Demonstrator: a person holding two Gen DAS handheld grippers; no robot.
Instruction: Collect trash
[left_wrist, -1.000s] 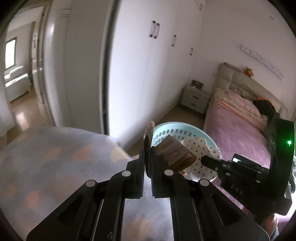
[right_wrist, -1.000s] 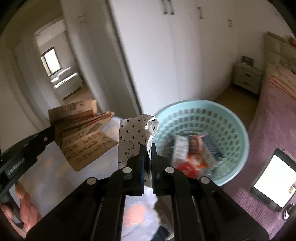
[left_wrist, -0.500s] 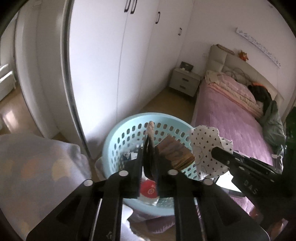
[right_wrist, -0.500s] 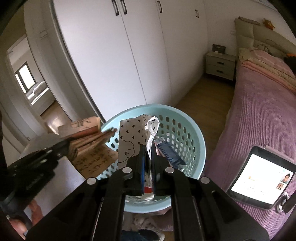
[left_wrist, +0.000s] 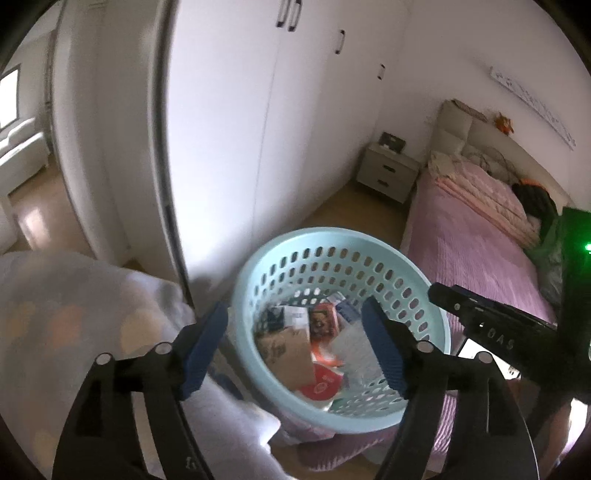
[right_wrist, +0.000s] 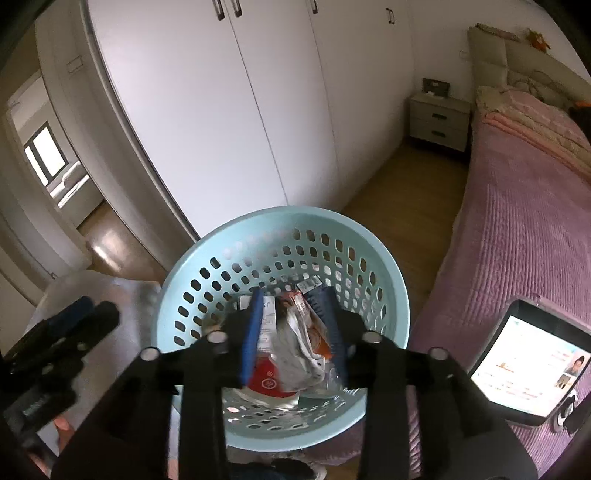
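White closet doors (right_wrist: 229, 122) behind, pink bed (right_wrist: 517, 229) at right. Blue basket (right_wrist: 192, 288) on floor w/ trash (right_wrist: 295, 354) inside, heap blurry. Left tool (left_wrist: 295, 347) just opened wide, nothing in it. Right tool (right_wrist: 293, 332) just opened partway, nothing gripped. Tablet (right_wrist: 528, 365) cut off.

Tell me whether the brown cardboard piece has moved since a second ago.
Yes. The brown cardboard left the left hand-held gripper, whose jaws have just been opening, and now lies down inside the blue basket.
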